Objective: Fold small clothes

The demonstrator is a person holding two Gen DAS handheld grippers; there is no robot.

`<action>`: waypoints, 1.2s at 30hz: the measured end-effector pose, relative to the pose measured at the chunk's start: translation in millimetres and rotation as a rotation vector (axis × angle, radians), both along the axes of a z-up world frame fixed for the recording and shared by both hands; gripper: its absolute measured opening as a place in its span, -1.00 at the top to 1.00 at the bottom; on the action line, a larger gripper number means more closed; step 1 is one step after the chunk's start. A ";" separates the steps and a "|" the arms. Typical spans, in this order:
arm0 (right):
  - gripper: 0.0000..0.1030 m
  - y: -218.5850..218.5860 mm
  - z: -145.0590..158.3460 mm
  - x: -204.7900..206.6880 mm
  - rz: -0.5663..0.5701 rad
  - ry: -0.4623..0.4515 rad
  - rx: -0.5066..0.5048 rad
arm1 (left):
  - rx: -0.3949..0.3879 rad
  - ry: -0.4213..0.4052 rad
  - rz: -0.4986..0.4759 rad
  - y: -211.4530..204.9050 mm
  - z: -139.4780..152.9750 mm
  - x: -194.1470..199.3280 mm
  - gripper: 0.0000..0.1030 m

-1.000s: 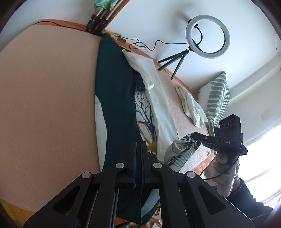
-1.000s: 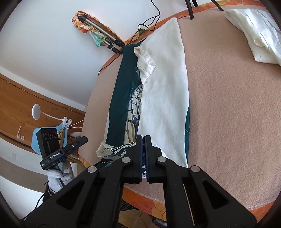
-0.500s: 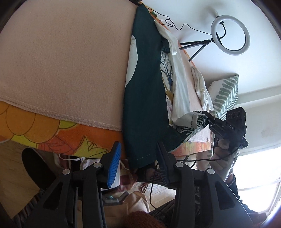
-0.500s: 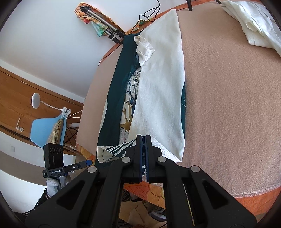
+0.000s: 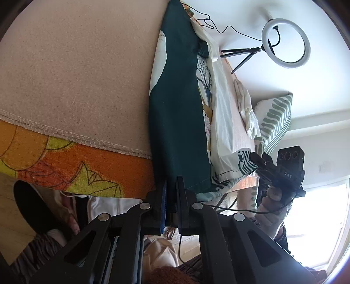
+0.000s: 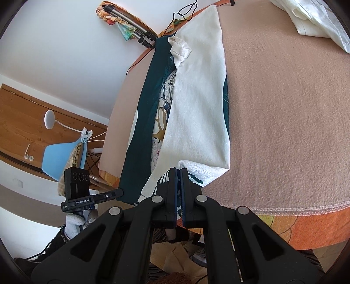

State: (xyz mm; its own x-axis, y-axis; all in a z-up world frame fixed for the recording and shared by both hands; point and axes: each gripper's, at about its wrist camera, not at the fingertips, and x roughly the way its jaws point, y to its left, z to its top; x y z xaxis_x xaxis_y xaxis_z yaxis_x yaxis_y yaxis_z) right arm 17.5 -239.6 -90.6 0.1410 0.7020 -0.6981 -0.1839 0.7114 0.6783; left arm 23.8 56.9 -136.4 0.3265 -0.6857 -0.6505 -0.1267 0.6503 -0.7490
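Observation:
A long garment, dark teal outside with a white printed lining, lies lengthwise on the beige blanket, both long sides folded inward. Its near end hangs over the bed edge. My left gripper is shut on the teal hem at the near left corner. My right gripper is shut on the striped, printed near right corner; it also shows in the left wrist view. The left gripper also shows in the right wrist view.
A crumpled white garment lies on the blanket at the far right. A ring light on a tripod and a striped pillow stand beyond. An orange floral sheet borders the bed edge. A blue chair stands left.
My left gripper let go of the garment, dropped below the bed edge with jaws open, then shut on the teal hem. My right gripper stayed shut and pulled its corner toward the near edge.

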 end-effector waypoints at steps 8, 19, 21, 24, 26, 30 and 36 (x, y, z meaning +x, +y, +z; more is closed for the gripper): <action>0.93 -8.0 -8.7 2.3 -0.030 0.079 0.047 | -0.029 -0.101 -0.002 -2.7 26.2 22.8 0.95; 0.93 14.3 13.9 75.5 -0.061 0.008 0.022 | 0.028 -0.180 0.054 14.7 44.5 117.0 0.95; 0.93 17.1 8.1 89.9 -0.079 0.012 0.002 | 0.055 -0.177 0.066 17.0 39.1 131.5 0.95; 0.93 16.1 -5.0 107.5 -0.113 0.043 -0.014 | 0.087 -0.159 0.087 20.9 26.7 147.2 0.95; 0.93 13.1 -13.7 116.7 -0.137 0.061 -0.022 | 0.099 -0.149 0.097 22.0 19.7 152.7 0.95; 0.92 7.0 -27.0 131.6 -0.152 0.101 -0.021 | 0.119 -0.125 0.106 26.4 17.5 160.1 0.82; 0.10 -12.5 -21.4 136.2 -0.180 0.103 0.050 | 0.158 -0.217 0.150 42.5 43.5 153.9 0.31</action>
